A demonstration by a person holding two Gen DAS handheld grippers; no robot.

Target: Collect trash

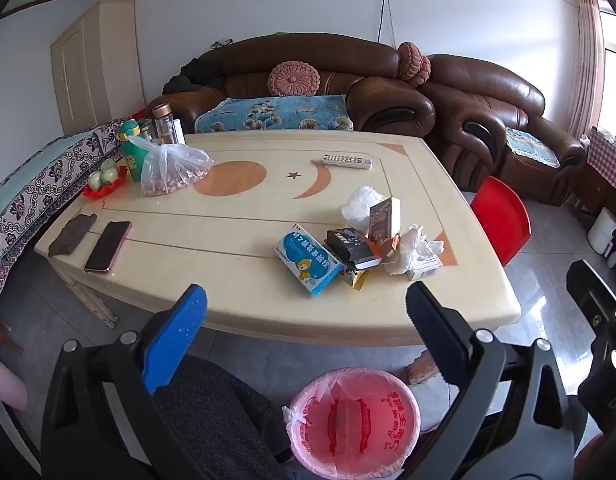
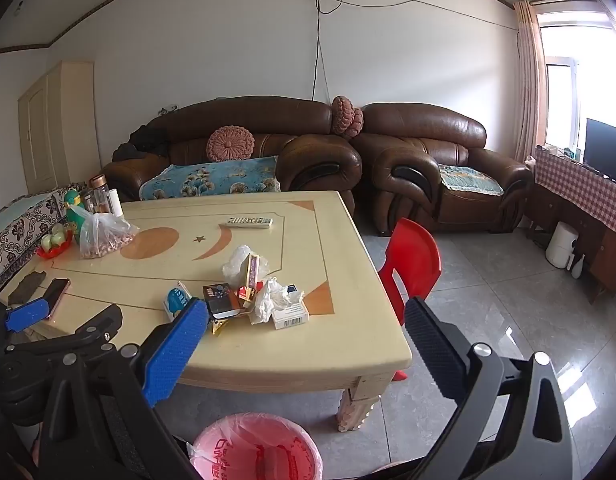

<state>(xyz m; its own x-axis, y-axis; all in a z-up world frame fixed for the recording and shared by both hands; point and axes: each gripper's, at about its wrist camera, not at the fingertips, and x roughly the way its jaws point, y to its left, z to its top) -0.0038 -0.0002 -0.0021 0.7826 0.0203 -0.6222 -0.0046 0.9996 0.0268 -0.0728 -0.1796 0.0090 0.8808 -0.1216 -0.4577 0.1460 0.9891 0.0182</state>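
Trash sits in a loose heap on the cream coffee table (image 1: 235,240), toward its right end, and I take that table as my landmark. Nearest me, on the floor below the table's front edge, stands the waste bin (image 1: 354,420), lined with a pink bag and open at the top. My left gripper (image 1: 308,320) hovers above that front edge with its blue and black fingers spread as wide as they go, nothing between them. My right gripper (image 2: 308,332) hangs off the table's front right corner, equally wide apart and empty.

On the table, the heap begins with a blue medicine box (image 1: 305,260) lying flat, a small yellow wrapper (image 1: 358,278) just beside it, and a black box (image 1: 354,246) leaning across them. Crumpled white tissue (image 1: 414,250) rests on a flat white box (image 2: 289,317). Behind these a tall carton (image 1: 384,218) stands upright against a crumpled clear plastic bag (image 1: 360,204).

Toward the table's left end lie a phone (image 1: 107,246) and a dark cloth (image 1: 71,234). Farther back are a remote control (image 1: 346,161), a plastic bag of nuts (image 1: 169,172) and a green bottle (image 1: 131,148). A red plastic chair (image 2: 412,268) stands at the table's right side, and a brown leather sofa (image 1: 308,76) behind it.
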